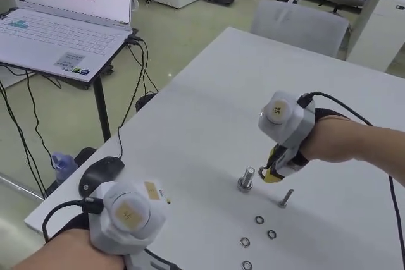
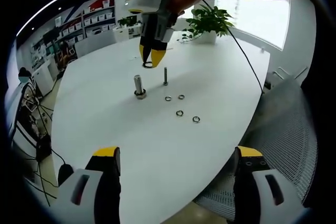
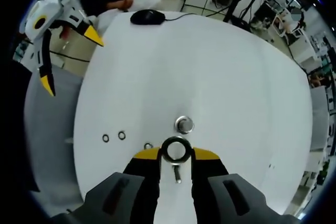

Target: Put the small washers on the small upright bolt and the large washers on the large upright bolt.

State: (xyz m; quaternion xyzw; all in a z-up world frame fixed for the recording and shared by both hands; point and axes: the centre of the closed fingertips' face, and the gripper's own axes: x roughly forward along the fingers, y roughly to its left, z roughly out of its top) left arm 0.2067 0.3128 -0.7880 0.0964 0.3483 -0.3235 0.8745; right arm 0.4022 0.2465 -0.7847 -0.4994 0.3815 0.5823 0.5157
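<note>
The right gripper (image 3: 176, 154), jaws clamped on 1 large washer (image 3: 163, 149), holds it just short of the large bolt (image 3: 184, 124) ahead of its tips, so the next move calls for centring the hole over the bolt top before release; the left gripper (image 2: 177, 153) hangs with jaws apart.

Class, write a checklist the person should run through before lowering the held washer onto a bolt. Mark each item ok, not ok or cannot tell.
1. The silver metal ring washer is clamped in the right gripper: ok.
2. The washer is centred over the large upright steel bolt: not ok, it sits beside the bolt.
3. The large bolt and the small upright steel bolt both stand upright: ok.
4. The left gripper is open and away from the bolts: ok.
5. The held washer's size matches the large bolt: cannot tell.
</note>
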